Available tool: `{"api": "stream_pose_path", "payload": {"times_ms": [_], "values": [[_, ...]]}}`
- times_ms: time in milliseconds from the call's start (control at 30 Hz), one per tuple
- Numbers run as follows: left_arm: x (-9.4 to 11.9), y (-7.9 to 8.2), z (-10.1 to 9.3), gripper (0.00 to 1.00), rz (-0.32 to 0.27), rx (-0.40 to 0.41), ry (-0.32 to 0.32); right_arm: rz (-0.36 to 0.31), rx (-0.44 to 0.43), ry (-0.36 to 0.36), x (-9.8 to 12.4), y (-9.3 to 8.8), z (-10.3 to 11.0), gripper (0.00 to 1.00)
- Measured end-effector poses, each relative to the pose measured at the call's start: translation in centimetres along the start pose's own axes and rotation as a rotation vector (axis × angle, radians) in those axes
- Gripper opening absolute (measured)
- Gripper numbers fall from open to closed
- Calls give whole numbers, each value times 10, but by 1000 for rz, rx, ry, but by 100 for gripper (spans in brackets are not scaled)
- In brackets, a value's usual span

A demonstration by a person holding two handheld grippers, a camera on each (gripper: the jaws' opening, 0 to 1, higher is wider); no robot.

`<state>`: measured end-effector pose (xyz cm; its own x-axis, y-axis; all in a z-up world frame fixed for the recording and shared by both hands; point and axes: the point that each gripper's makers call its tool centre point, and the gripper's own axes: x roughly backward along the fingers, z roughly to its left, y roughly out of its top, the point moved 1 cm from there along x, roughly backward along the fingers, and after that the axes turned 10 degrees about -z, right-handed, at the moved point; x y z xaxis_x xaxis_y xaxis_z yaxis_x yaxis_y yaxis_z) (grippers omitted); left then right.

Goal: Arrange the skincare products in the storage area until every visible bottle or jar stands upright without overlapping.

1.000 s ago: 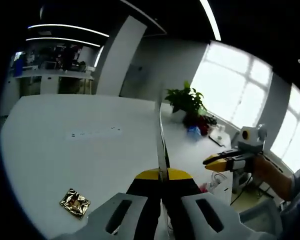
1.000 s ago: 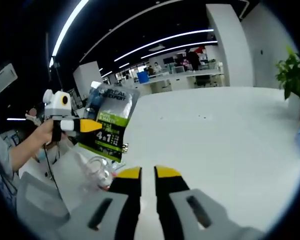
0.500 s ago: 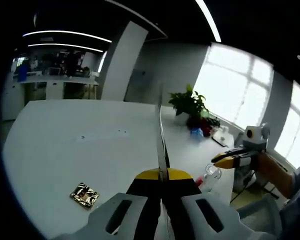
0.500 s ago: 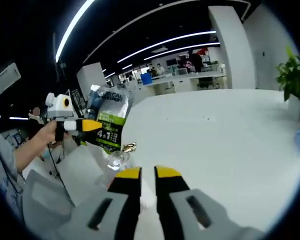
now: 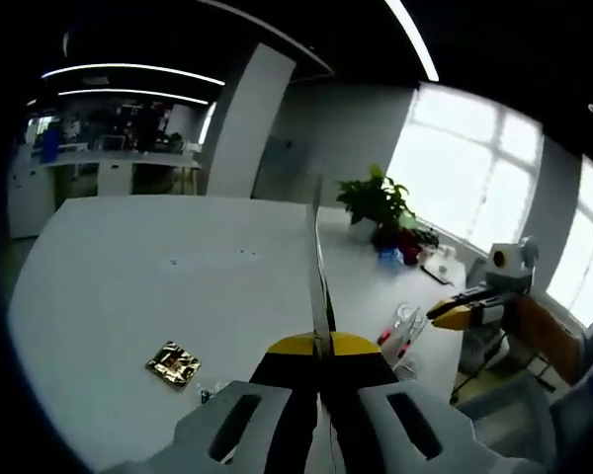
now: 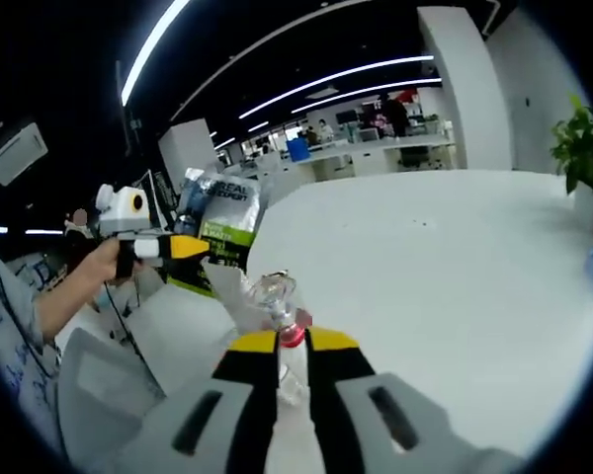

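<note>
My left gripper (image 5: 321, 345) is shut on a flat silver and green sachet pack (image 6: 223, 221), which in the left gripper view is a thin edge (image 5: 317, 267) rising from the jaws. A person's hand holds that left gripper (image 6: 174, 247) at the left of the right gripper view. My right gripper (image 6: 292, 341) has a narrow gap between its jaws. A crumpled clear plastic pack with red parts (image 6: 274, 294) sits just past its tips, and I cannot tell if they touch. In the left gripper view the right gripper (image 5: 453, 314) is beside that clear pack (image 5: 406, 328).
A large white table (image 5: 158, 286) spreads ahead, with a small gold foil packet (image 5: 175, 362) lying near its front left. A potted plant (image 5: 376, 201) and small items stand at the far right edge. Desks and a pillar lie beyond.
In the right gripper view the clear pack has shifted from lower left of my jaws to just in front of the tips. The left gripper keeps its hold on the sachet pack.
</note>
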<state>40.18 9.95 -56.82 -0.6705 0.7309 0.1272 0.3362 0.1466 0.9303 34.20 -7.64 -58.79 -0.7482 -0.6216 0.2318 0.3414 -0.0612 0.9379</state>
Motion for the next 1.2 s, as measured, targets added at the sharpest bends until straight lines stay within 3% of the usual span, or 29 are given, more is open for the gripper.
{"api": "stream_pose_path", "payload": {"times_ms": [667,1200], "values": [[33,-21,-6,0,6,53,21,38,-65,98,1,-27,51,10],[65,-39,-14,0,14,112,37,100,-138,211,-27,-60,100,13]]}}
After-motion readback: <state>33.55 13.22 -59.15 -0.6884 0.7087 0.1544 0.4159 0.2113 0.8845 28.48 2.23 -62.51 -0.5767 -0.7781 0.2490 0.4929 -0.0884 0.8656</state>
